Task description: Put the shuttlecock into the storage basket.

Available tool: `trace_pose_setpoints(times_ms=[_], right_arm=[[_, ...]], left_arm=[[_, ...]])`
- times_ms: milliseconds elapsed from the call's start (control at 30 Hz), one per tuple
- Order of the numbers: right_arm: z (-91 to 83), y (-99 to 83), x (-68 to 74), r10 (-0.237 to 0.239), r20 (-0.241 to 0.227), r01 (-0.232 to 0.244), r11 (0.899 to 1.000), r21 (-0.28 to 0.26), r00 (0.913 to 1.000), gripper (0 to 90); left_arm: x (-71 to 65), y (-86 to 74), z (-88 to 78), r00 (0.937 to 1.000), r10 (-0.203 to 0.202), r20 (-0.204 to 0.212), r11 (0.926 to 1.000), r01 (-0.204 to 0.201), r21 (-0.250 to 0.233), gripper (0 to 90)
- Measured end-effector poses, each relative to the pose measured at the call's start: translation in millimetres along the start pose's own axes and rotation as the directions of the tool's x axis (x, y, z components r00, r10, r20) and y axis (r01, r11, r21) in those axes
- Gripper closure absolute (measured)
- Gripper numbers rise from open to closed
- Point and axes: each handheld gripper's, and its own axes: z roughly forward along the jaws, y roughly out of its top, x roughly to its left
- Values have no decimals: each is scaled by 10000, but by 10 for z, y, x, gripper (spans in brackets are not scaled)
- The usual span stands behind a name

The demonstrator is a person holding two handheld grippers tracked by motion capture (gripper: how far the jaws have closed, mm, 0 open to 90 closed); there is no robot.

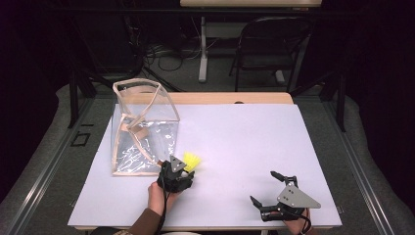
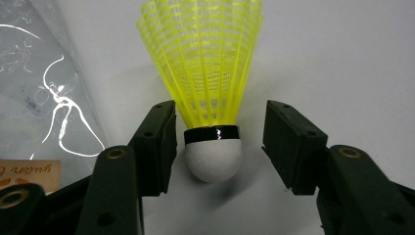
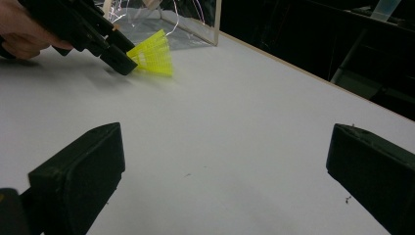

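The right gripper (image 1: pixel 268 188) sits at the near right of the desk (image 1: pixel 254 142), held by a hand at the desk's near edge. Its fingers (image 3: pixel 78 176) stand wide apart with nothing between them, above bare white surface.

The left gripper (image 1: pixel 177 172) is at near centre-left, held by a hand (image 1: pixel 159 195) with a brown sleeve. Its fingers (image 2: pixel 156 147) are partly closed around the shuttlecock (image 2: pixel 210 93). In the left gripper view the left finger lies against, or just beside, the black band and white cork. The right finger stands clear of the cork, with a visible gap. Firm contact on the left side cannot be confirmed from this view. The grip is therefore not closed on the shuttlecock.

The shuttlecock lies on the desk between the left fingers. Its white cork points toward the gripper. Its yellow skirt fans away from the gripper, toward the far right in the high view.

Just beyond and to the left stands a clear bag (image 1: pixel 142 127) with tan edging. It rests on the far left part of the desk, near the shuttlecock but apart from it.

Beyond the desk, a chair (image 1: pixel 266 44) stands on the floor.
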Motion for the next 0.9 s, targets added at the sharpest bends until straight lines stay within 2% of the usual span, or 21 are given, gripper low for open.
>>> trace_pose_setpoints(times_ms=[33, 367, 533, 900], right_arm=[[0, 0, 0, -8, 4, 8, 10000, 15, 10000, 4], [-1, 1, 4, -22, 41, 22, 10000, 8, 10000, 10], [-1, 1, 4, -30, 56, 30, 10000, 16, 10000, 10], [-3, 0, 2, -28, 70, 28, 10000, 11, 10000, 10]], left_arm=[[-3, -7, -1, 9999, -156, -34, 9998, 155, -81, 515], [4, -53, 19, 9990, -457, 28, 9989, 457, -121, 643], [22, -63, 18, 9978, -647, 165, 9976, 650, -222, 648], [58, -64, -30, 9972, -680, 296, 9966, 693, -456, 649]])
